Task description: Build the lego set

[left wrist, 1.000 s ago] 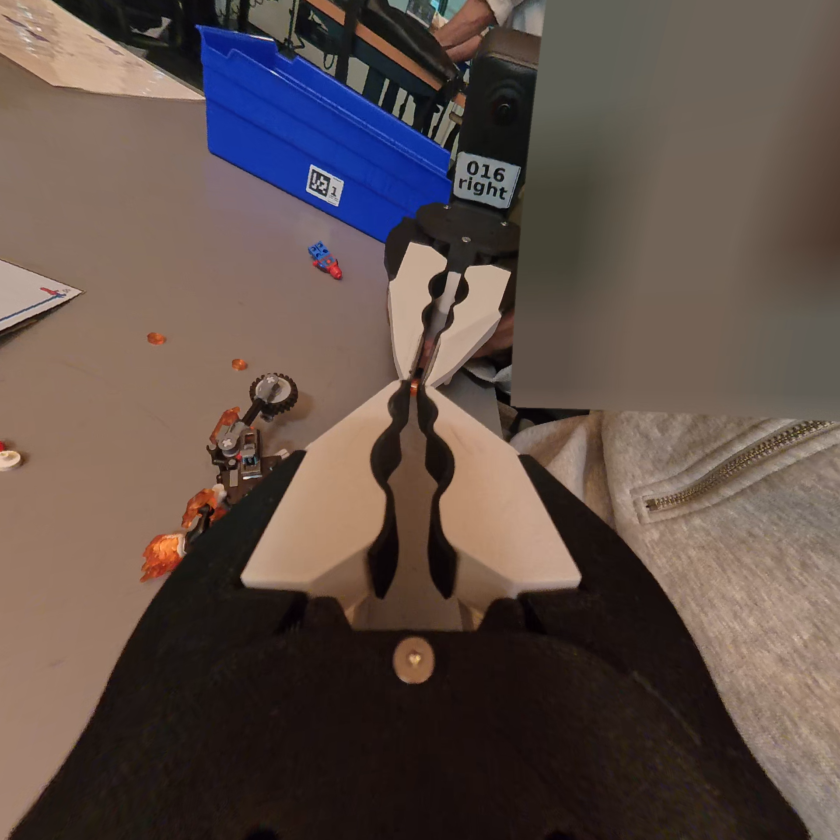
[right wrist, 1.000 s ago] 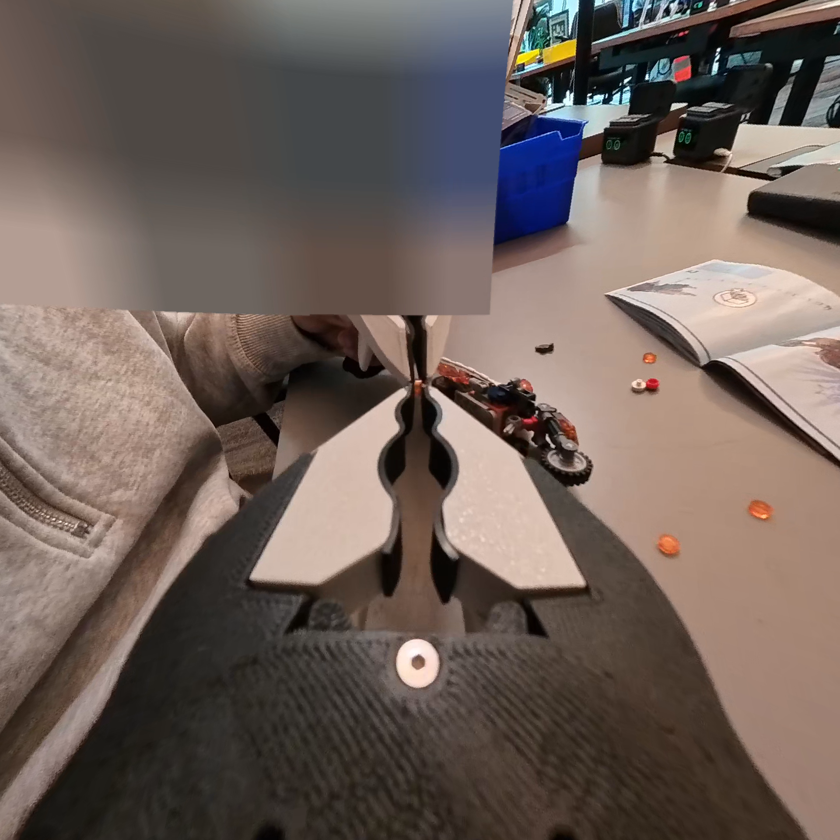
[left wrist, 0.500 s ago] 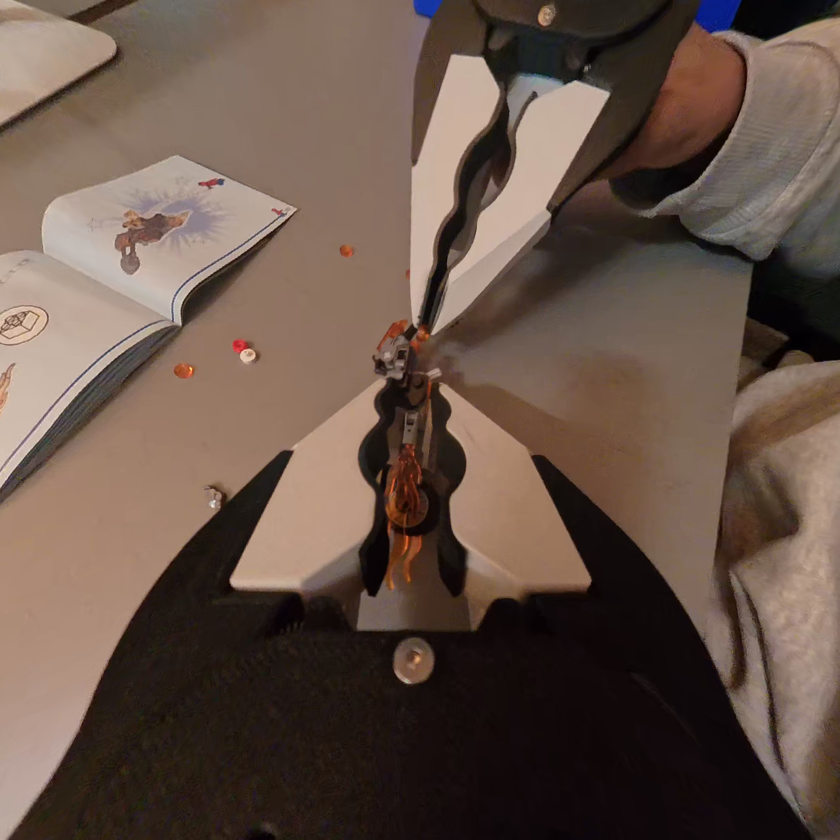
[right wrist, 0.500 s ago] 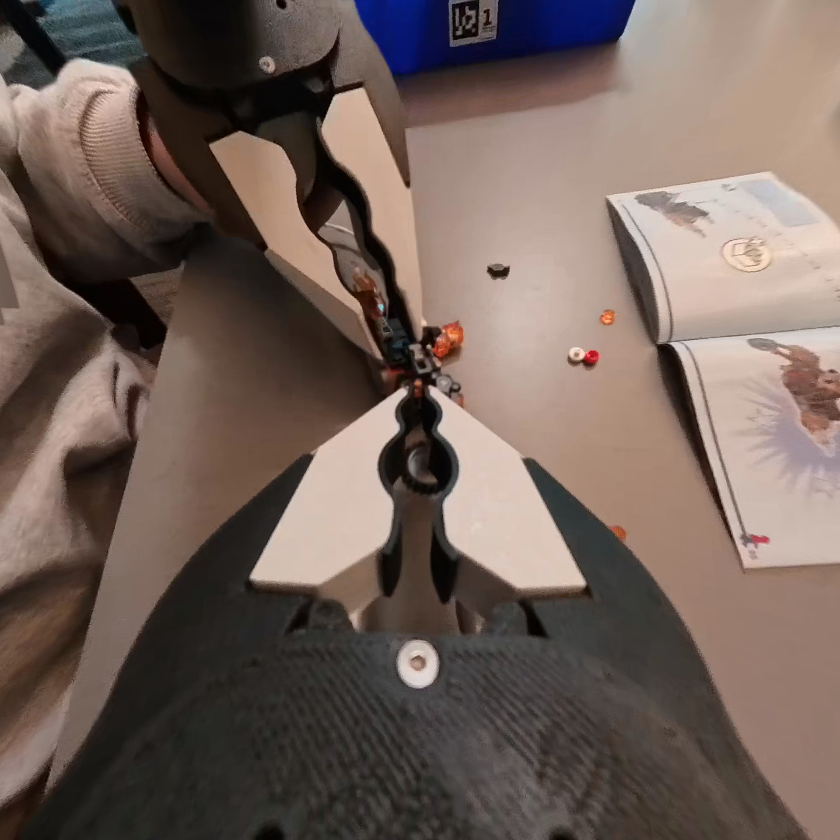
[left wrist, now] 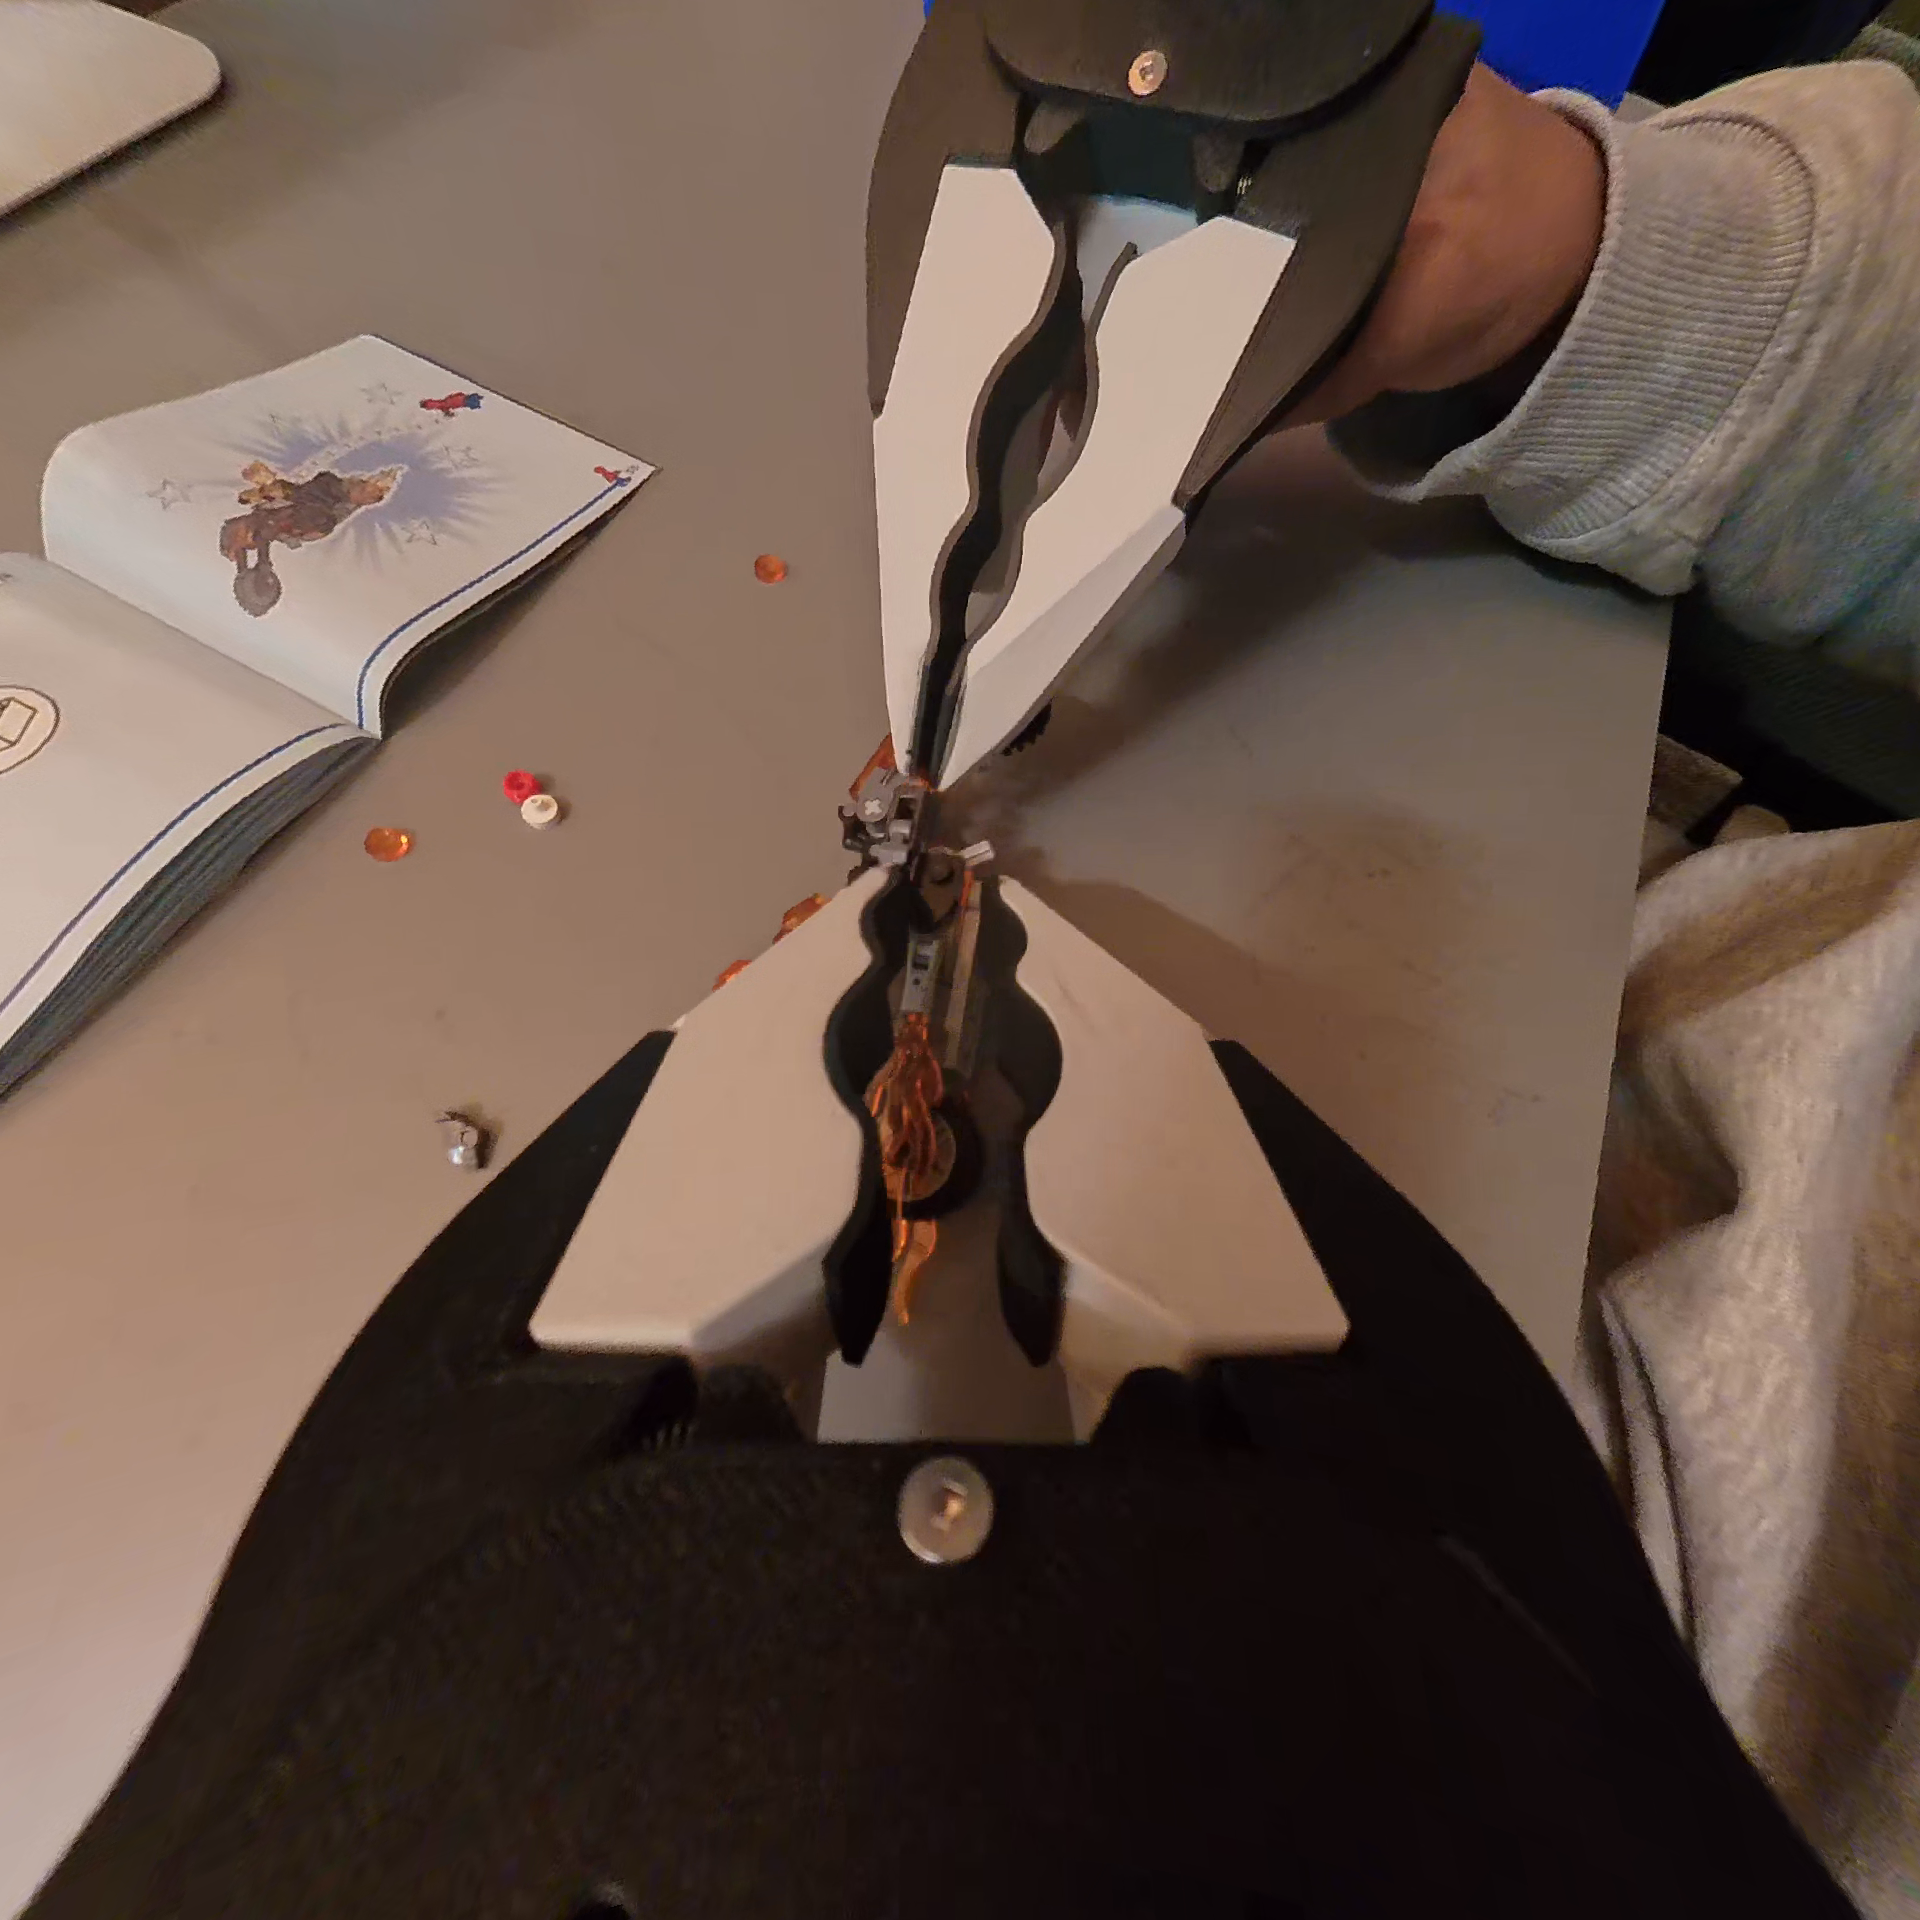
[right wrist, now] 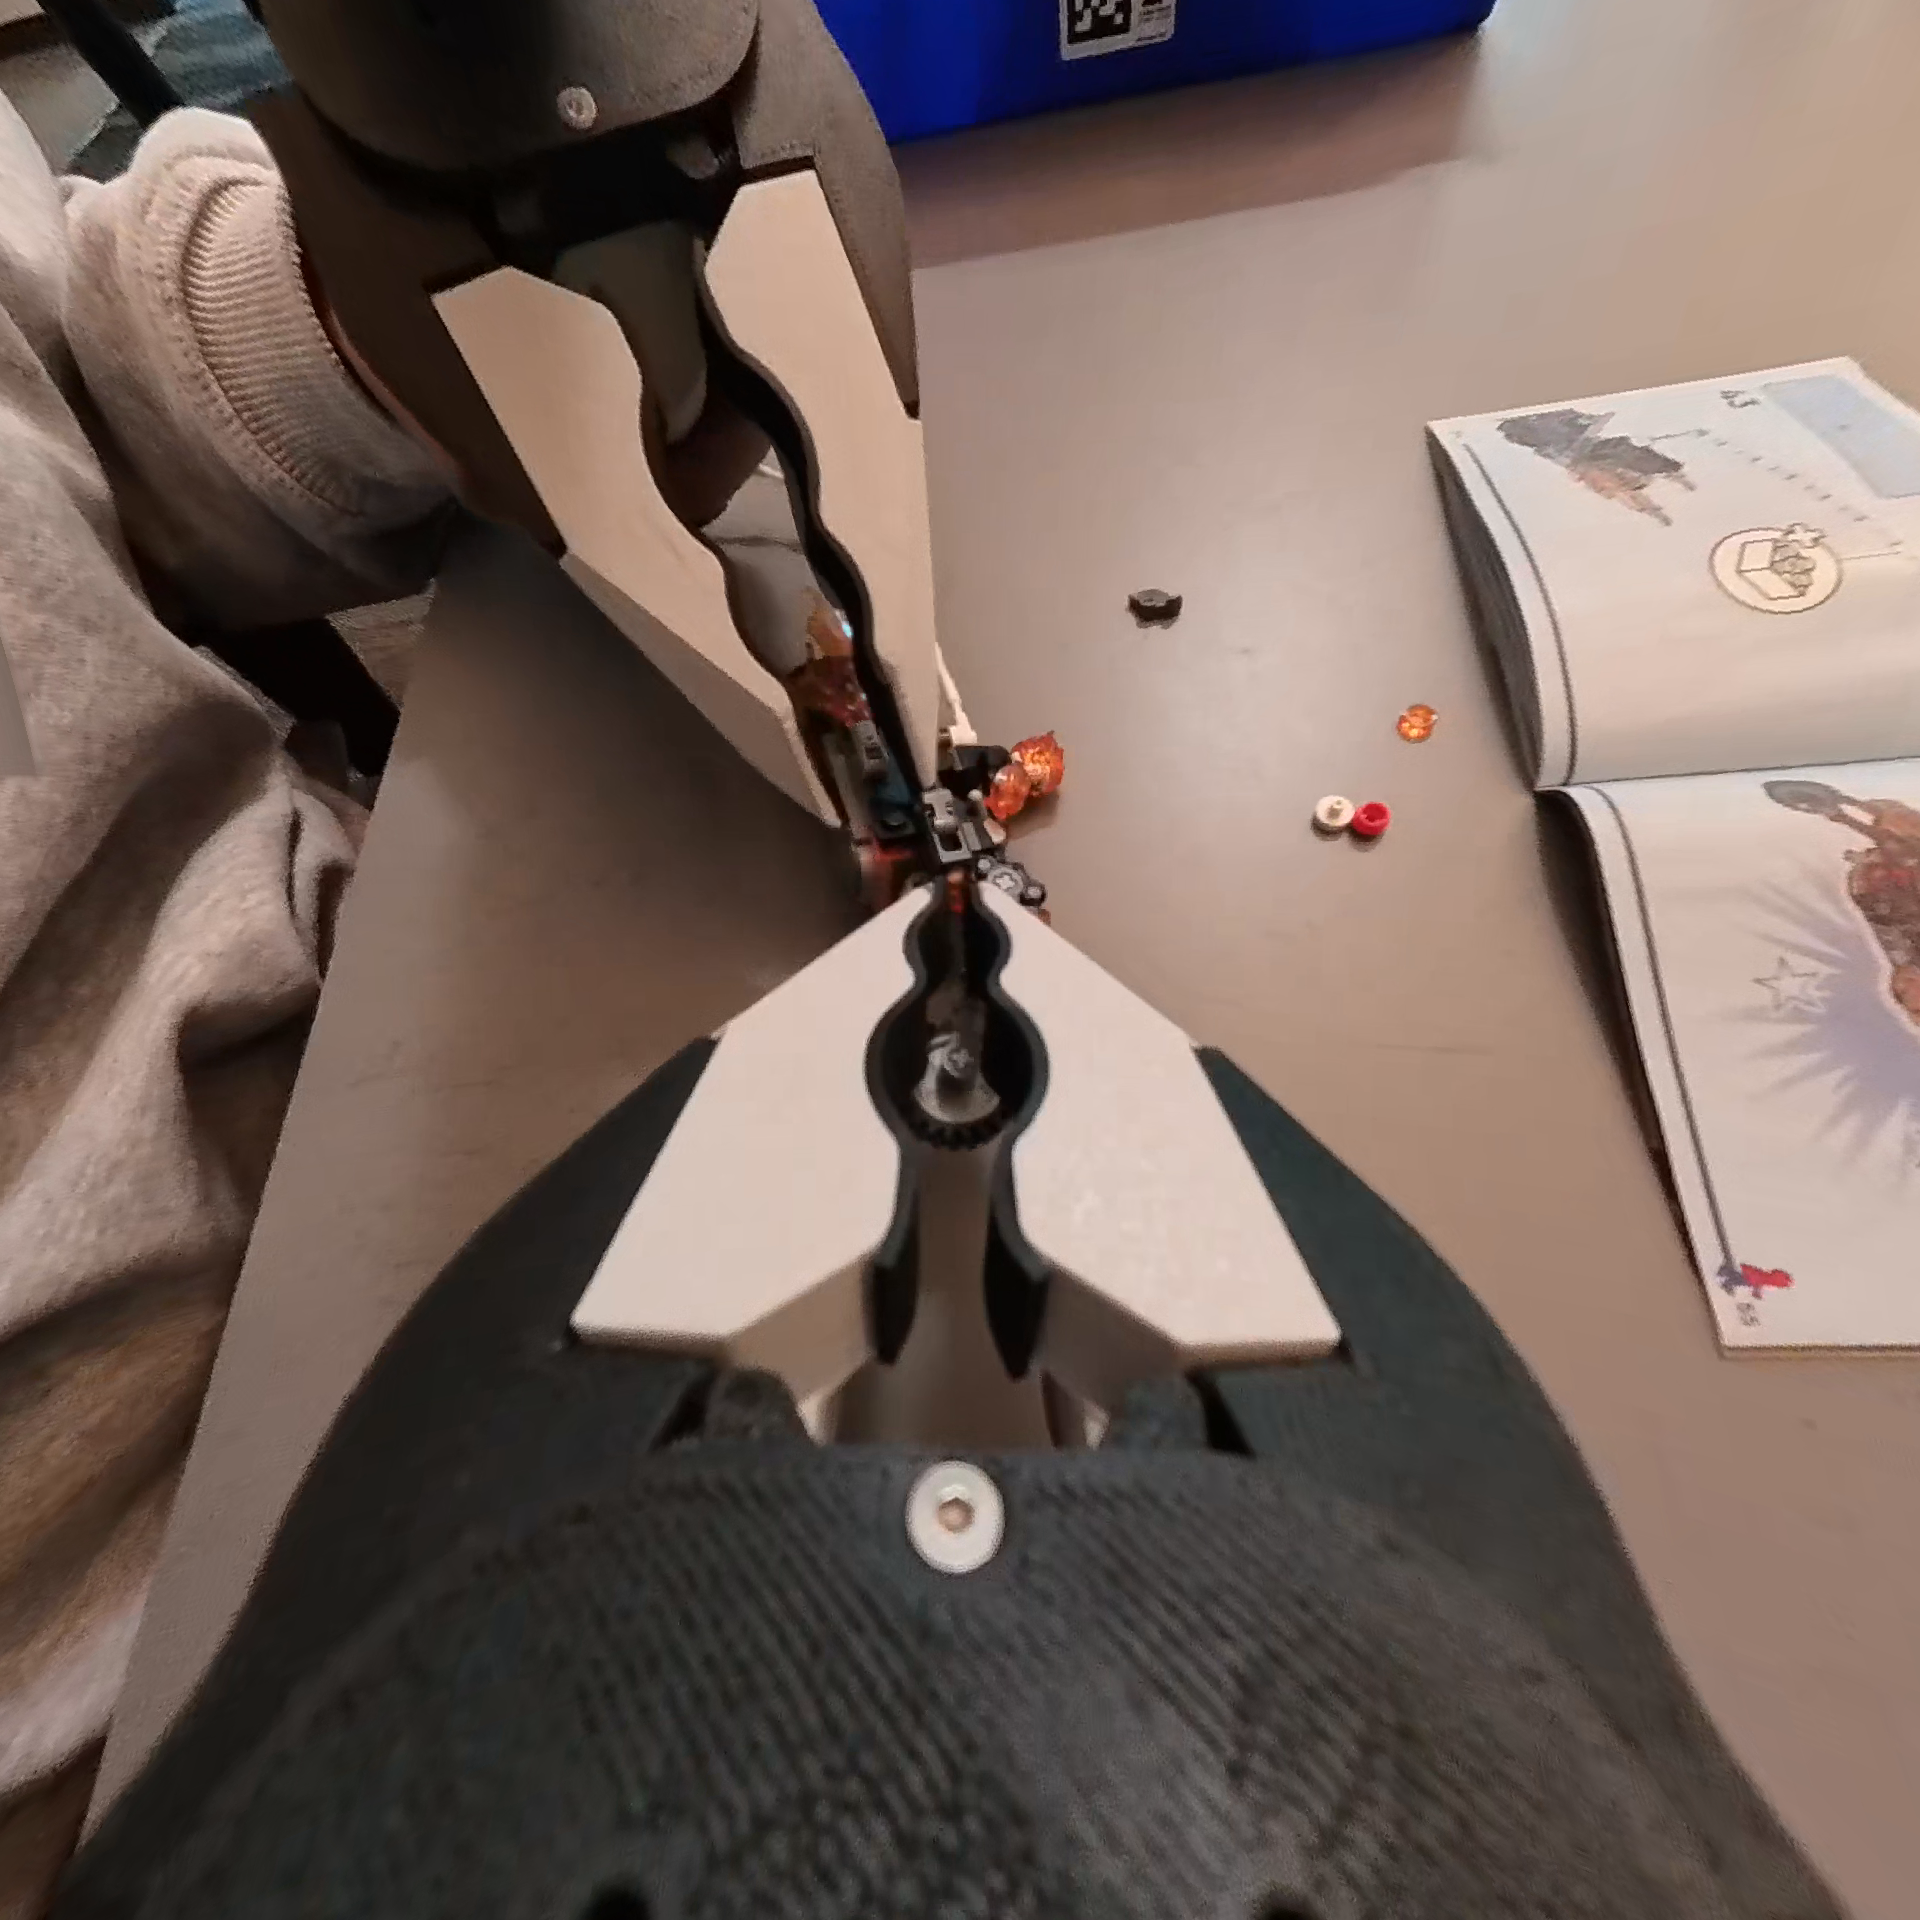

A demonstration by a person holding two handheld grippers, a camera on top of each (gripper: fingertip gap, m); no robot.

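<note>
1. Grey table (left wrist: 1299, 727), seen from both wrist cams; blue bin (right wrist: 987, 62) at the far edge in the right view.
2. Open booklet (left wrist: 312, 540) lies flat on the table, well apart from the grippers.
3. Loose bits betw. booklet and grippers: red stud (left wrist: 516, 784) touching white stud (left wrist: 541, 809), orange stud (left wrist: 388, 843), another orange stud (left wrist: 769, 568), small grey piece (left wrist: 462, 1143), black piece (right wrist: 1155, 604).
4. Left gripper (left wrist: 920, 883): jaws pinching the lego bike (left wrist: 925, 1060) lengthwise; orange flame parts and a black wheel sit in the gap betw. the fingers.
5. Right gripper (right wrist: 961, 904): jaws nearly together, tips pinching a tiny orange piece at the bike's other end; a wheel shows in the gap behind the tips.
6. Grippers meet tip to tip, bike betw. them, at table level; can't tell if it touches the table.
7. Each gripper is held by a hand (left wrist: 1475, 239) in a grey knit sleeve (left wrist: 1714, 364).
</note>
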